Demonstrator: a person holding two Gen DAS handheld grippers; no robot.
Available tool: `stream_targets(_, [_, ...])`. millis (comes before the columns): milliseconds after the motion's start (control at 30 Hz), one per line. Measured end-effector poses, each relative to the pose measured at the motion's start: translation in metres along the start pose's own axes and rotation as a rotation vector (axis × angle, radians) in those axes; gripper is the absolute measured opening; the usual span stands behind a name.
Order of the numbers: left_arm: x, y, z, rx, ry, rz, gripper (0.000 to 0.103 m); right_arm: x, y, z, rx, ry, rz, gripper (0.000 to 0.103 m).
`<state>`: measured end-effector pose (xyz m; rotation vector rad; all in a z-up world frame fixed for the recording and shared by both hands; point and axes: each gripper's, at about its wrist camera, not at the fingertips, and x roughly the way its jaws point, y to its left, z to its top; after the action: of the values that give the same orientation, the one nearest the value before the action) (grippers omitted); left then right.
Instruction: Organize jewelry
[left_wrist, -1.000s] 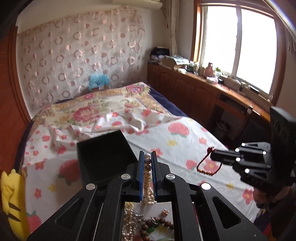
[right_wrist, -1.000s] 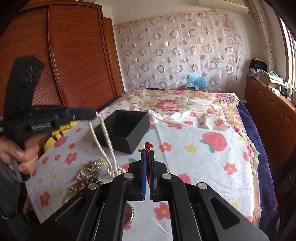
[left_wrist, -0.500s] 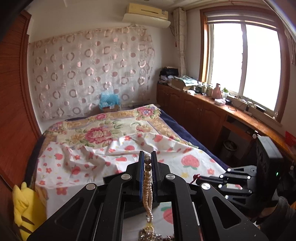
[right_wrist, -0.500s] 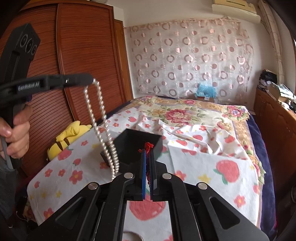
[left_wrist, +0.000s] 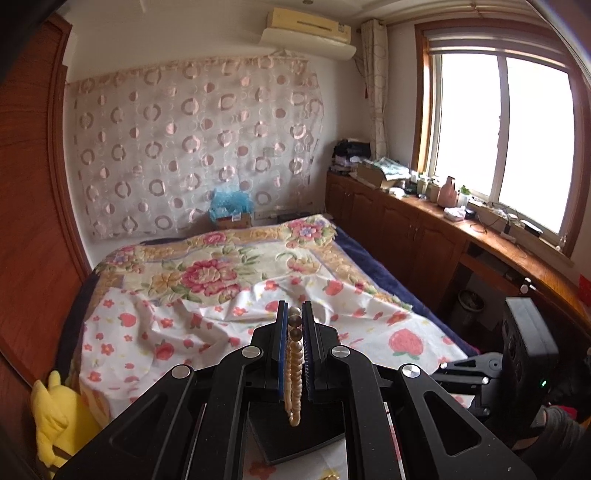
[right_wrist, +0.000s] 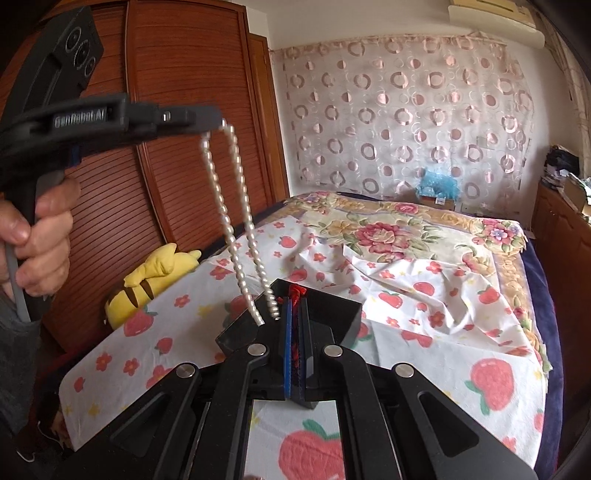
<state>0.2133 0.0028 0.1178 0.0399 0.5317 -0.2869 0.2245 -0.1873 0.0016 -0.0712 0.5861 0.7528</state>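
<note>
Two grippers: we hold one in each hand, and both have gone up from the bed (left_wrist: 207, 306) since a moment ago.
Bed: it has a flowery sheet, and we can't see the pile of jewelry on it any more.
Black box (right_wrist: 325, 310): it sits open on the sheet, now right under our two grippers.
What that means: we think both pieces are ready to go down into the box.
Left gripper (right_wrist: 218, 120): its jaws are pinching the top of the pearl necklace (right_wrist: 236, 221).
Pearl necklace: it hangs in a long loop, up and down, with its bottom end just over the box edge.
Right gripper (right_wrist: 295, 321): its jaws are pressed together on the red bracelet (right_wrist: 296, 291).
Red bracelet: only a small red bit pokes out, so we can't tell which way it lies.
</note>
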Motion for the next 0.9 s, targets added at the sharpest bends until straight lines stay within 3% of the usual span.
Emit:
stream_targets(267, [0.059, 0.026, -0.065, -0.045, 0.153, 0.003, 0.006, 0.058, -0.008, -0.005, 0.03, 0.07, 0.007, 0.004])
stream_targets(400, [0.068, 0.031, -0.082, -0.064, 0.181, -0.007, 0.007, 0.075, -0.005, -0.013, 0.012, 0.105, -0.01, 0.004])
stream_targets(433, [0.07, 0.031, -0.086, -0.063, 0.188, -0.009, 0.007, 0.078, -0.005, -0.014, 0.009, 0.111, -0.013, 0.005])
stream_targets(467, [0.071, 0.031, -0.087, -0.063, 0.192, -0.009, 0.007, 0.08, -0.005, -0.015, 0.007, 0.117, -0.016, 0.013])
stream_targets(500, [0.073, 0.032, -0.089, -0.062, 0.197, -0.009, 0.007, 0.08, -0.005, -0.015, 0.006, 0.119, -0.023, 0.02])
stream_targets(533, [0.072, 0.032, -0.091, -0.062, 0.198, -0.013, 0.007, 0.08, -0.005, -0.016, 0.008, 0.117, -0.028, 0.033])
stream_targets(900, [0.056, 0.025, -0.102, -0.07, 0.192, -0.017, 0.007, 0.035, 0.001, -0.036, -0.004, 0.093, -0.072, 0.035])
